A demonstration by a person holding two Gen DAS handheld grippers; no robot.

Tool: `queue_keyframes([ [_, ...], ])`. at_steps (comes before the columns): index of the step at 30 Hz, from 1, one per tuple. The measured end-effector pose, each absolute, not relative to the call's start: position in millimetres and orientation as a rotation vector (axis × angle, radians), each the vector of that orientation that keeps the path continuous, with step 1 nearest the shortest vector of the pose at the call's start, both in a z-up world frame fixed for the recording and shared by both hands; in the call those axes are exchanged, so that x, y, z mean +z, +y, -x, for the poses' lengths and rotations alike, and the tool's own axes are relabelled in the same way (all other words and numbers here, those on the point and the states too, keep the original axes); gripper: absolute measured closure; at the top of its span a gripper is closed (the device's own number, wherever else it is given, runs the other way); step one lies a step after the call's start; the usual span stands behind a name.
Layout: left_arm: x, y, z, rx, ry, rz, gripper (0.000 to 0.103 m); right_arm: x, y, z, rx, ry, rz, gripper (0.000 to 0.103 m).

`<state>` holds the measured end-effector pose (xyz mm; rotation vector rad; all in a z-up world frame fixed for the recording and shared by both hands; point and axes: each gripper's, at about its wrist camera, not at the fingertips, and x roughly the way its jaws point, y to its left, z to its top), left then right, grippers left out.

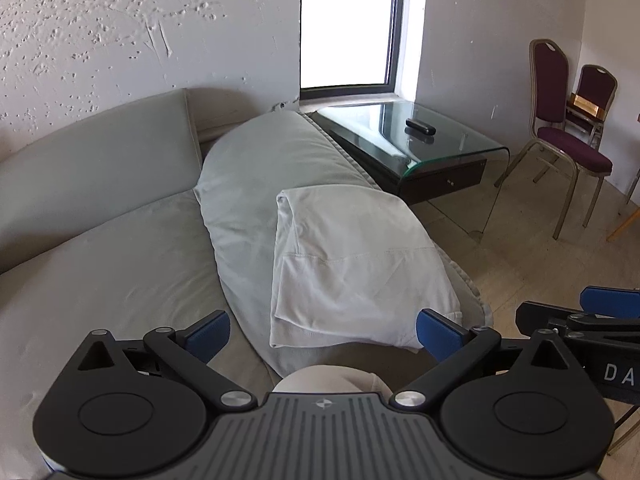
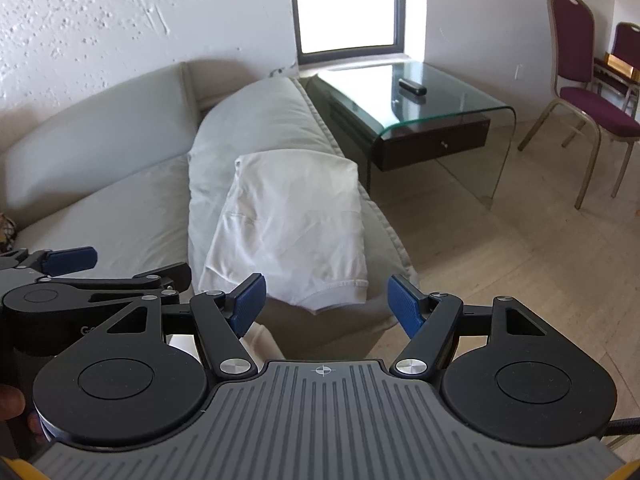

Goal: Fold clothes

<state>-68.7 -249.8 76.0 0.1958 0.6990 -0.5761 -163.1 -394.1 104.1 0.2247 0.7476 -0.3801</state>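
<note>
Left wrist view: the left gripper (image 1: 323,334) stands with its jaws wide apart and nothing between its blue pads (image 1: 208,338); the near hem of the folded white garment (image 1: 356,256) lies just beyond them, untouched. Right wrist view: the right gripper (image 2: 325,304) is likewise spread and empty, poised just short of the same hem. Both tools sit side by side and angle downward toward the cloth, a stance that suggests either a completed release or preparation for a further fold. The garment rests on a grey sofa cushion (image 1: 248,168), which gives it a broad, soft, gently crowned support. The cloth is a thin knit with stitched hems and light creases, folded into a rough rectangle with a rolled edge on its left. The cushion cover looks matte and slightly wrinkled, with a piped seam. Beyond stands a bent-glass side table (image 2: 440,92) with a dark drawer, carrying a small black remote (image 2: 412,87). Maroon padded chairs (image 2: 580,92) with metal frames stand on pale flooring.
</note>
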Motion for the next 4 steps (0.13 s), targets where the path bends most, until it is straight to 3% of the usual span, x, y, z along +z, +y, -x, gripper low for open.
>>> queue_keyframes([
  [4, 74.0, -252.0, 67.5, -0.577, 0.706, -0.196, 0.002, 102.8, -394.5, 162.4, -0.381, 0.751, -0.225, 0.03],
])
